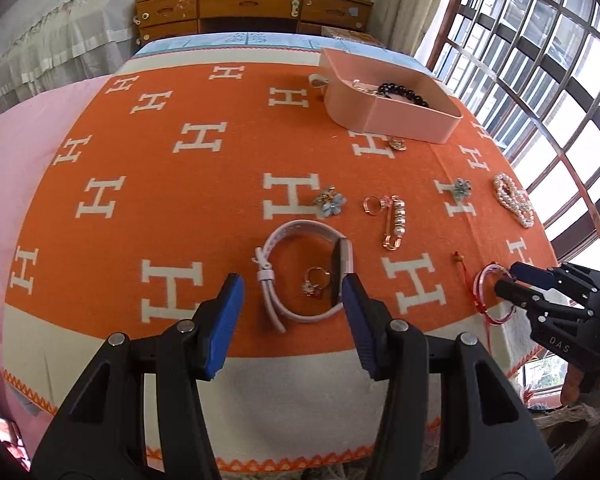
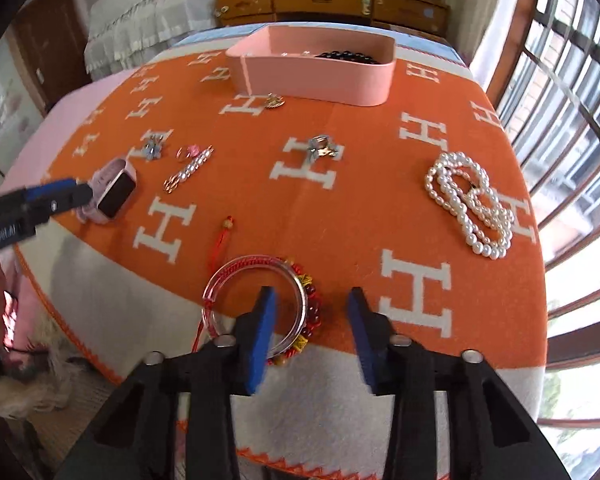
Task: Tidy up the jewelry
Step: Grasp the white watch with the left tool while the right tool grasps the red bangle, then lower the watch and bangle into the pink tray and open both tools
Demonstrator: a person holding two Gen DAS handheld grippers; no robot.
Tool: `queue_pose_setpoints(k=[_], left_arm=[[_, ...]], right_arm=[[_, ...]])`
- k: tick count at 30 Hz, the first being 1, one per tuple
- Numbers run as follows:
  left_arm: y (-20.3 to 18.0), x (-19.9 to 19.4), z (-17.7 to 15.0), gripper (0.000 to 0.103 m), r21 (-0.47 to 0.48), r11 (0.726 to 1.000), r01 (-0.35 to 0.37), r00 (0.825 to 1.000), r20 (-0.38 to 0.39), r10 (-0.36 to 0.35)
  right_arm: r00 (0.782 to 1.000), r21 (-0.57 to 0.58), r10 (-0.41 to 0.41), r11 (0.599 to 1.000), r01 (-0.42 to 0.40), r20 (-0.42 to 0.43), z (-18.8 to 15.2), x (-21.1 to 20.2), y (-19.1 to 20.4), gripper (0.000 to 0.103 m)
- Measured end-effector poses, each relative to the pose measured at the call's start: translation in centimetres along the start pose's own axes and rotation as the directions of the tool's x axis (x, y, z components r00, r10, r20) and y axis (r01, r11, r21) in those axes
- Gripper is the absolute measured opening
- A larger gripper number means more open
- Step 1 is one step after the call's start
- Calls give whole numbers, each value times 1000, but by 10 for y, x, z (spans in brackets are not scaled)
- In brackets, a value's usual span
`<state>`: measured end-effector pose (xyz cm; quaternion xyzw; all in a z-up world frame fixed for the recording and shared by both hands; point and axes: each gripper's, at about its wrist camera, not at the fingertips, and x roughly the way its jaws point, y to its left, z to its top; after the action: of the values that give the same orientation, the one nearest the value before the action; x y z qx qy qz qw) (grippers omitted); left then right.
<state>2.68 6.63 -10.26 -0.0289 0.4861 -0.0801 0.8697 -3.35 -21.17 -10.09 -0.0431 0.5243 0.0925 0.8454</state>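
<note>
Jewelry spread over an orange blanket (image 1: 204, 208) with white "H" letters, covering the counter. Pink tray (image 2: 320, 74) at upper centre of the right wrist view, black bead bracelet (image 2: 346, 56) already inside.

Left gripper (image 1: 292, 304): pitched steeply down, lower centre of its own frame, fingers apart, straddling the pink-strap smartwatch (image 1: 300, 276). Right finger's tip sits at the watch face, left finger clear of the strap; no squeeze visible. Small ring (image 1: 316, 282) lies inside the strap loop.

Right gripper (image 2: 310, 312): also pitched steeply down, fingers part-closed but still apart. Left finger inside the clear bangle (image 2: 256, 300), right finger outside it, so the bangle rim and the red bead bracelet (image 2: 310, 316) run between them. Pads not pressing on either.

Pearl necklace (image 2: 470, 204) at right of the right wrist view, pearl pin (image 1: 396, 220) mid-frame in the left view.

Writing: "OAS" on the right gripper body in the left view; lettering on the left gripper in the right view too blurred to read.
</note>
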Motion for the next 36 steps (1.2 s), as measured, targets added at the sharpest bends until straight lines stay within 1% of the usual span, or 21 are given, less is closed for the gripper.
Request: queue_pose_setpoints(k=[1,2,6,11,12,15,18,19,22,28,33,36], left_arm=[[2,1,0,48,-7,1000,-6,1000,-3,6],[5,2,1,48,-16,1000,-9,1000,-10,9],[15,11,3,48,-49,999,-11,999,-42,9],[25,24,7,33,-88,996,-12,996,-91,4],[26,28,8,33,-94,995,-12,995,-104,2],[24,31,13,27,-83,996,-25,994,-105,16],[20,34,17,14,-63,997,-50,994,-103,44],[19,35,18,7,-60,997,-49,993,-107,42],[18,35,19,6,-57,997,-55,994,-99,49],[15,20,29,6,-62,998,-23,998,-53,20],[9,-3,50,6,-49,999,12,1000,3,-12],[-1,-22,68,6,-15,1000,25,998,58,-24]], right_arm=[[1000,-17,-16,1000,16,7,0,1,3,23],[1000,-23,-17,1000,17,12,0,0,3,13],[1000,-14,-5,1000,6,24,1,1,2,13],[999,6,5,1000,-6,34,1,-1,-4,13],[999,7,8,1000,-8,36,2,0,-4,13],[999,7,13,1000,-14,42,1,0,-5,13],[999,11,20,1000,-21,48,2,0,-6,13],[999,14,22,1000,-23,50,2,0,-6,13],[998,25,25,999,-26,54,2,0,-9,13],[995,51,23,998,-28,98,7,-11,-16,13],[989,51,16,998,-23,146,23,-27,-19,13],[982,54,19,998,-29,190,40,-42,-22,13]])
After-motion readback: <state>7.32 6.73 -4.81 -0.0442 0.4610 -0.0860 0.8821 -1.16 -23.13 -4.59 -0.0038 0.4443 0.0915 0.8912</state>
